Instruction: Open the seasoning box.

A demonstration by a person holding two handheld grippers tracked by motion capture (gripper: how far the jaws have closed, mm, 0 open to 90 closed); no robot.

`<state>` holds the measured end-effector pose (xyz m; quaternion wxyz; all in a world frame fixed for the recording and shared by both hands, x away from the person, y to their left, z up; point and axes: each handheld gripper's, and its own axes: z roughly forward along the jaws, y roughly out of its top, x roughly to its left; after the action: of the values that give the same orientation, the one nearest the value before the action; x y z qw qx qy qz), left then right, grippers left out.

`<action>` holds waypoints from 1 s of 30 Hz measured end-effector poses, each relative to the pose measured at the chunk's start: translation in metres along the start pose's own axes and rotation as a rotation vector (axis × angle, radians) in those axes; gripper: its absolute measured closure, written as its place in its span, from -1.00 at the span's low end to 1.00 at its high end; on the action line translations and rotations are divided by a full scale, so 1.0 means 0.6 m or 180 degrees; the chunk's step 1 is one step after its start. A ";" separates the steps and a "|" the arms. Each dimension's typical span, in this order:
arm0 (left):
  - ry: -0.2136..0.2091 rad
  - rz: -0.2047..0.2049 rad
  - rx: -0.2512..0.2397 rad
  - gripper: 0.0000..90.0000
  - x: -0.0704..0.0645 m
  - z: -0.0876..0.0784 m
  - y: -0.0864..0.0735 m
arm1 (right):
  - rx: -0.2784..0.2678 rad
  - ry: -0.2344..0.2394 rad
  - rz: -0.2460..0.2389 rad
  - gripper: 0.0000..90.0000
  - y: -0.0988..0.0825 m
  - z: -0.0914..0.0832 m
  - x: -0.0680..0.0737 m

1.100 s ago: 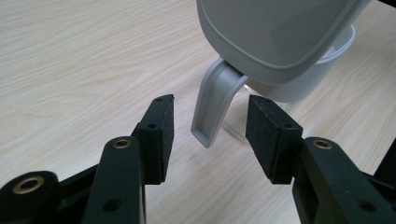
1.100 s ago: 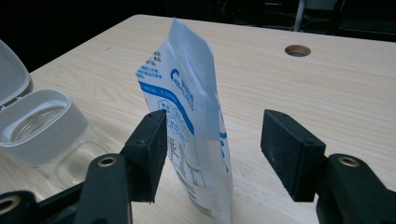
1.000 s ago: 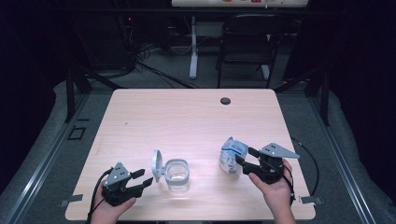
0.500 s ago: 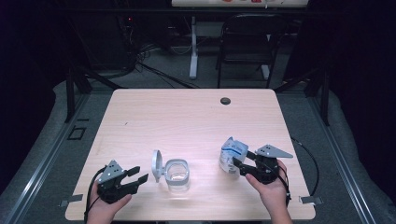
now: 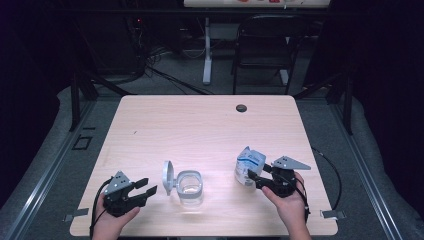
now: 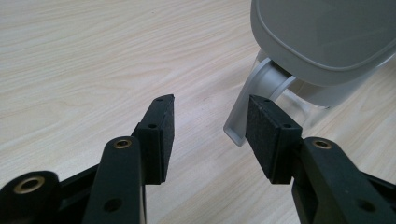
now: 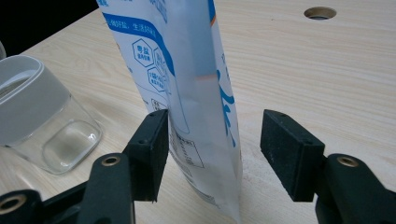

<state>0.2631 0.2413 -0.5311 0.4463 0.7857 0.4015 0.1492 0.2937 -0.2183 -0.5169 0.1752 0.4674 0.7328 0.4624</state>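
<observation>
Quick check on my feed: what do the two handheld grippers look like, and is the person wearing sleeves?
Both are black. The left gripper and right gripper each have two blocky jaws with flat pads, brass-coloured rivets at the joints, a grey three-cornered plate on top and a black cable trailing behind. No sleeves or gloves show on the forearms.

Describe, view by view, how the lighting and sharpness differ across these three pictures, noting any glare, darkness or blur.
High view: the table is lit and fairly sharp, its surroundings sink into near black, and a pale glare patch lies beside the clear jar. Left gripper view: even light, wood grain crisp, the grey lid close and slightly soft. Right gripper view: the white pouch is bright, with a dark corner at upper left.
</observation>
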 end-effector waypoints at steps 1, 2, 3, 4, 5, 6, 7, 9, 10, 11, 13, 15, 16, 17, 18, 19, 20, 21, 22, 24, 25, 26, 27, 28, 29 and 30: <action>-0.0002 0.0001 0.0006 0.17 0.000 0.000 0.000 | -0.0002 -0.0009 -0.0008 -0.06 -0.001 0.001 0.000; -0.0004 -0.0002 0.0000 0.17 0.000 0.001 -0.001 | -0.0014 -0.0009 -0.0027 -0.05 -0.001 0.001 0.000; -0.0003 -0.0001 0.0002 0.17 0.001 0.001 -0.001 | -0.0010 -0.0001 -0.0048 -0.05 -0.002 0.003 0.000; 0.0004 -0.0003 0.0008 0.17 0.001 0.001 -0.001 | 0.0011 0.0009 -0.0054 -0.07 -0.002 0.003 0.000; 0.0006 -0.0001 0.0012 0.17 0.001 0.001 -0.001 | -0.0009 -0.0015 -0.0059 -0.12 -0.003 0.004 0.000; 0.0007 0.0000 0.0012 0.17 0.001 0.001 -0.001 | -0.0023 -0.0051 -0.0068 -0.14 -0.004 0.005 0.000; 0.0007 -0.0002 0.0014 0.17 0.002 0.002 -0.001 | -0.0010 -0.0053 -0.0068 -0.14 -0.004 0.006 -0.001; 0.0012 -0.0005 0.0016 0.17 0.002 0.002 -0.002 | -0.0017 -0.0022 -0.0075 -0.15 -0.005 0.008 -0.001; 0.0014 -0.0006 0.0017 0.17 0.002 0.002 -0.002 | 0.0000 -0.0036 -0.0079 -0.20 -0.006 0.010 -0.001; 0.0014 -0.0006 0.0020 0.17 0.003 0.002 -0.002 | -0.0006 -0.0035 -0.0077 -0.23 -0.007 0.011 -0.002; 0.0010 -0.0006 0.0015 0.17 0.003 0.003 -0.003 | -0.0006 -0.0019 -0.0026 -0.26 -0.009 0.015 -0.004; 0.0017 -0.0002 0.0050 0.17 0.004 0.002 -0.002 | -0.0003 0.0003 -0.0042 -0.27 -0.011 0.017 -0.005; 0.0021 -0.0001 0.0050 0.17 0.004 0.002 -0.003 | 0.0008 -0.0002 -0.0034 -0.30 -0.012 0.018 -0.006; 0.0019 0.0001 0.0059 0.17 0.005 0.002 -0.002 | 0.0000 -0.0005 -0.0024 -0.34 -0.014 0.019 -0.006; 0.0022 -0.0006 0.0052 0.17 0.005 0.002 -0.003 | -0.0006 -0.0006 0.0006 -0.36 -0.015 0.021 -0.007; 0.0018 -0.0005 0.0061 0.17 0.005 0.002 -0.003 | -0.0006 0.0005 0.0033 -0.37 -0.016 0.023 -0.008; 0.0023 -0.0008 0.0058 0.17 0.005 0.003 -0.003 | -0.0011 0.0029 0.0064 -0.39 -0.017 0.024 -0.009; 0.0023 -0.0023 0.0057 0.17 0.005 0.004 -0.004 | 0.0011 0.0029 0.0063 -0.40 -0.018 0.025 -0.011; 0.0025 -0.0017 0.0062 0.17 0.005 0.004 -0.004 | 0.0019 0.0047 0.0076 -0.41 -0.018 0.026 -0.012; 0.0030 -0.0012 0.0067 0.17 0.006 0.004 -0.004 | 0.0039 0.0075 0.0099 -0.43 -0.019 0.028 -0.013; 0.0028 -0.0010 0.0075 0.17 0.006 0.004 -0.004 | 0.0030 0.0078 0.0113 -0.45 -0.020 0.030 -0.013; 0.0029 -0.0012 0.0072 0.17 0.006 0.004 -0.004 | 0.0043 0.0083 0.0119 -0.45 -0.021 0.031 -0.014; 0.0029 -0.0012 0.0072 0.17 0.006 0.004 -0.004 | 0.0069 0.0092 0.0128 -0.47 -0.021 0.033 -0.015; 0.0030 -0.0011 0.0074 0.17 0.006 0.004 -0.004 | 0.0083 0.0093 0.0126 -0.47 -0.021 0.033 -0.015; 0.0031 -0.0012 0.0076 0.17 0.006 0.004 -0.004 | 0.0092 0.0109 0.0135 -0.48 -0.021 0.034 -0.015; 0.0029 -0.0011 0.0081 0.17 0.006 0.004 -0.004 | 0.0098 0.0108 0.0137 -0.49 -0.021 0.035 -0.015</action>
<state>0.2659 0.2434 -0.5352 0.4347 0.7899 0.4068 0.1468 0.3062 -0.2171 -0.5400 0.1455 0.4778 0.7325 0.4626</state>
